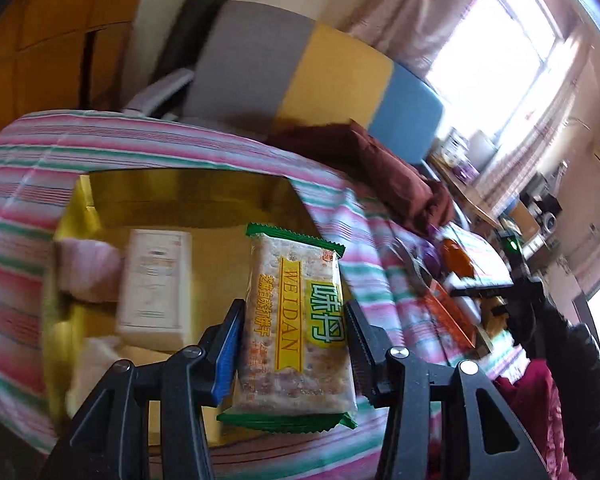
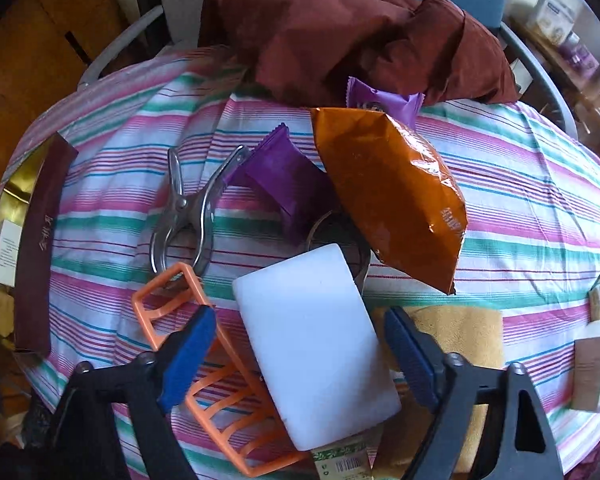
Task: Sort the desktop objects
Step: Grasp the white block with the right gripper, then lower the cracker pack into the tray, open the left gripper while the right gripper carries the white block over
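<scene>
So, a green-edged cracker packet (image 1: 296, 324) is clamped between the pads of the left gripper (image 1: 294, 344), jaws only partly apart and pressed against its two long sides. It's held up over the gold-lined box (image 1: 172, 196), which sits at one edge of the striped tablecloth (image 1: 40, 152). Inside the box a white carton (image 1: 156, 284) can be seen, with something pale pink (image 1: 86, 272) just beside it, though both are blurred.

The right gripper (image 2: 300, 344) is pointed steeply down at the middle of the cloth, jaws spread about halfway. A white block (image 2: 316, 344) lies between the blue pads (image 2: 188, 356), but a gap shows on both sides, so nothing is gripped there. The block rests partly on an orange plastic tray (image 2: 220, 392) and over a small labelled packet (image 2: 340, 458) near the closest edge.

Further up the cloth a metal clamp (image 2: 188, 208) is laid beside a purple sachet (image 2: 284, 180), with an orange snack bag (image 2: 392, 196) propped against it and a second purple sachet (image 2: 380, 100) behind. A dark red jacket (image 2: 340, 36) is heaped at the far edge. A yellow cloth (image 2: 456, 332) and a small wooden block (image 2: 592, 364) are seen toward the right edge.
</scene>
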Tool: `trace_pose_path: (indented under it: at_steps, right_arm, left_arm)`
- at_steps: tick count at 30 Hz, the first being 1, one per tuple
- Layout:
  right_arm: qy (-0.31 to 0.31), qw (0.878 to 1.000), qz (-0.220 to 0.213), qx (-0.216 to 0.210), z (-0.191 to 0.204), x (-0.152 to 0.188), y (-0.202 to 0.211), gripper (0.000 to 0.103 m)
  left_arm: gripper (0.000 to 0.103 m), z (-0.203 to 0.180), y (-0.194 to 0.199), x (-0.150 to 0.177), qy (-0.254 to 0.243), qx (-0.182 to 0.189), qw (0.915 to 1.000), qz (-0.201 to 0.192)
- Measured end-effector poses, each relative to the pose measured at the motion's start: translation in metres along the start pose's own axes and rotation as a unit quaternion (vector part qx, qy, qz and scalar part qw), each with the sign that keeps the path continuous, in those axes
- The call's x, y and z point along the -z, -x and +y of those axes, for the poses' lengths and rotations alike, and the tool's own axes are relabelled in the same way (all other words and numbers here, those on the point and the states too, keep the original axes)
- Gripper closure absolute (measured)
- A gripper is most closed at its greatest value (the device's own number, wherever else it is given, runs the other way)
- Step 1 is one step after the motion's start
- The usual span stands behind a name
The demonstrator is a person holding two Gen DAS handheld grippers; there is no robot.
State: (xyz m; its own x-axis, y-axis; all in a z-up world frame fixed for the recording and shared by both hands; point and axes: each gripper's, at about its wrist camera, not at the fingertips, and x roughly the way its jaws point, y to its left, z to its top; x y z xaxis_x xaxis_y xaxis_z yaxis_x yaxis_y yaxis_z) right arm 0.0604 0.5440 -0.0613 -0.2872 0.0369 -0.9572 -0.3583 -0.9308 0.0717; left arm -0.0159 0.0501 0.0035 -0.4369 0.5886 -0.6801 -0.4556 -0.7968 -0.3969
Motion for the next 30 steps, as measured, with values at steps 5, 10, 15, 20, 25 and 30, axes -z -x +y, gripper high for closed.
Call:
trace_pose_path:
  at_steps: [5, 10, 15, 20, 25, 30]
  right_arm:
    - [0.008, 1.0, -0.006, 0.009, 0.003, 0.008, 0.003, 0.039]
    - [-0.021, 0.998, -0.05, 0.02, -0.002, 0.014, 0.028, 0.04]
    - [-0.057, 0.989, -0.133, 0.016, 0.003, 0.012, 0.081, 0.04]
    - [-0.011, 0.982, -0.184, -0.036, 0.063, -0.002, 0.115, 0.04]
    - [0.058, 0.975, -0.181, -0.112, 0.155, -0.021, 0.108, 0.039]
    - [0.097, 0.97, -0.151, -0.164, 0.234, -0.036, 0.081, 0.039]
  left_arm:
    - [0.054, 0.04, 0.015, -0.011, 0.037, -0.032, 0.9986, -0.021]
    - [0.054, 0.069, 0.018, -0.022, 0.047, -0.068, 0.9961, -0.031]
    - [0.054, 0.088, 0.011, -0.033, 0.05, -0.094, 0.9937, -0.035]
    - [0.054, 0.104, -0.006, -0.052, 0.039, -0.113, 0.9924, -0.028]
    - [0.054, 0.114, -0.023, -0.062, 0.036, -0.124, 0.9915, -0.017]
    - [0.054, 0.123, -0.038, -0.07, 0.032, -0.132, 0.9907, -0.006]
